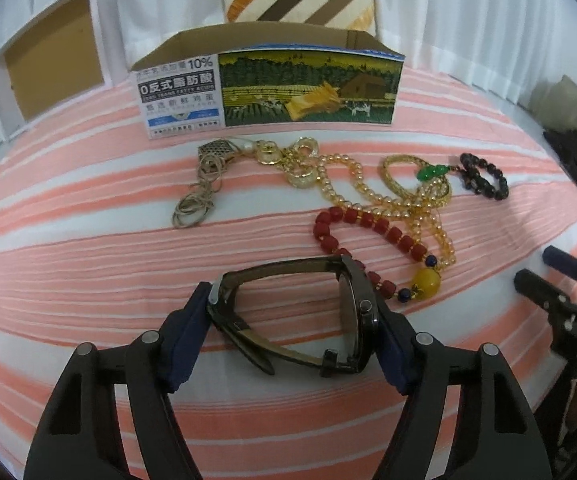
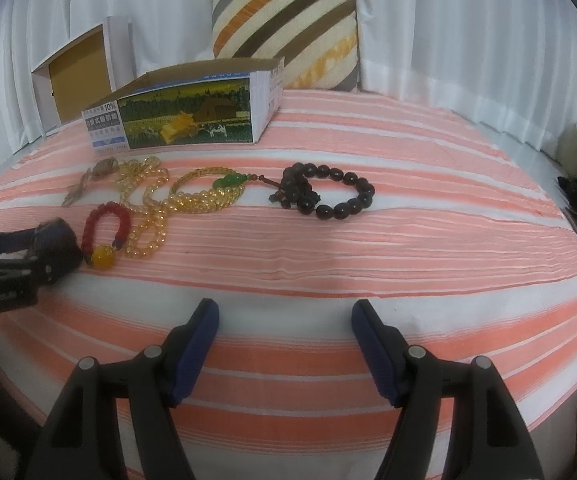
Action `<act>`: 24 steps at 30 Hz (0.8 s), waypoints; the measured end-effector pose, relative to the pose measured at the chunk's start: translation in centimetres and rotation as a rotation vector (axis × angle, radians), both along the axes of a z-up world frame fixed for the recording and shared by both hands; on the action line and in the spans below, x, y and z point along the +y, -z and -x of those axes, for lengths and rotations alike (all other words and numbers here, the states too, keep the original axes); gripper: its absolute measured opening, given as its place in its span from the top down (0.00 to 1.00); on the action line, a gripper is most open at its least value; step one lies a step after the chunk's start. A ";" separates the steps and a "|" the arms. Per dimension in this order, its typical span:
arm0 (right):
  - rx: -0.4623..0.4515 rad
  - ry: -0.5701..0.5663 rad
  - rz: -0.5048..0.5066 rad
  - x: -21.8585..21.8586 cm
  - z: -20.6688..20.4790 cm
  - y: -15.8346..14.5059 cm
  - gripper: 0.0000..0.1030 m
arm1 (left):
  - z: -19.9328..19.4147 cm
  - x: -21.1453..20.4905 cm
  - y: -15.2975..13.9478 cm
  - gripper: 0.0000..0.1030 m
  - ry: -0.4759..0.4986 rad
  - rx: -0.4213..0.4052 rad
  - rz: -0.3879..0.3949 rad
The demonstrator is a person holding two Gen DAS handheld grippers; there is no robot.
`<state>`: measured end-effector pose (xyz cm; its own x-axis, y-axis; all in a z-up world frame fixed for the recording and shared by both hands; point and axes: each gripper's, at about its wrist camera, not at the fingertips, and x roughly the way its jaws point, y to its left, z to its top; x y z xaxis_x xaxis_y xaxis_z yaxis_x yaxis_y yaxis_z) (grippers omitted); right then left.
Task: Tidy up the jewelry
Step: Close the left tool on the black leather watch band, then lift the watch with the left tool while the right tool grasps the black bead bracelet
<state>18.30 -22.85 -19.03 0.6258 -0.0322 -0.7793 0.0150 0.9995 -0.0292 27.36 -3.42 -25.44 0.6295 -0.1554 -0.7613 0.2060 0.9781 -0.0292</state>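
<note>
We hold the dark leather-strapped wristwatch (image 1: 288,316) between the pads of the left gripper (image 1: 294,332), near the front edge of the striped bedspread (image 1: 88,248). The right gripper (image 2: 284,344) stands wide and empty. The open printed cardboard box (image 1: 268,84) at the far edge looks empty; the red bead bracelet (image 1: 362,236), amber bead necklace (image 1: 352,184) and dark bead bracelet (image 2: 328,192) are left to sort.

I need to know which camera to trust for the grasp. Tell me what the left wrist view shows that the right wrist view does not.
Only the left wrist view: the watch between the left gripper's jaws, pads pressing strap and case.

Only the right wrist view: the right gripper open over bare striped cloth, and the whole striped cushion.

Both: the printed box, red bead bracelet, amber bead strand and dark bead bracelet.
</note>
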 end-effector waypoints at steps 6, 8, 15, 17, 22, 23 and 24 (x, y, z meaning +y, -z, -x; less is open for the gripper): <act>0.047 0.072 -0.038 -2.3 -2.5 -0.2 0.31 | 0.6 0.2 0.1 0.28 -0.012 -0.026 -0.011; 0.065 0.092 -0.061 -3.3 -3.6 -0.3 0.31 | 0.7 0.2 0.1 0.28 -0.006 -0.031 -0.014; 0.091 0.232 -0.207 -7.2 -8.1 -0.3 0.33 | 0.8 0.1 0.3 0.27 -0.004 -0.044 -0.011; 0.097 0.246 -0.166 -7.5 -9.5 -0.2 0.39 | 0.8 0.1 0.3 0.27 -0.005 -0.044 -0.011; 0.121 0.133 0.063 -5.0 -12.7 0.6 0.58 | 0.8 0.1 0.3 0.27 -0.006 -0.045 -0.010; 0.118 0.103 0.062 -4.8 -12.7 0.6 0.67 | 0.8 0.2 0.3 0.27 -0.005 -0.045 -0.010; 0.117 0.092 0.064 -4.5 -12.6 0.6 0.80 | 0.8 0.2 0.3 0.28 -0.007 -0.044 -0.008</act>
<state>30.93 -27.40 -19.58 0.5230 -0.1371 -0.8413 0.0989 0.9901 -0.0998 26.53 -3.23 -25.71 0.6633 -0.1447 -0.7342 0.1999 0.9797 -0.0125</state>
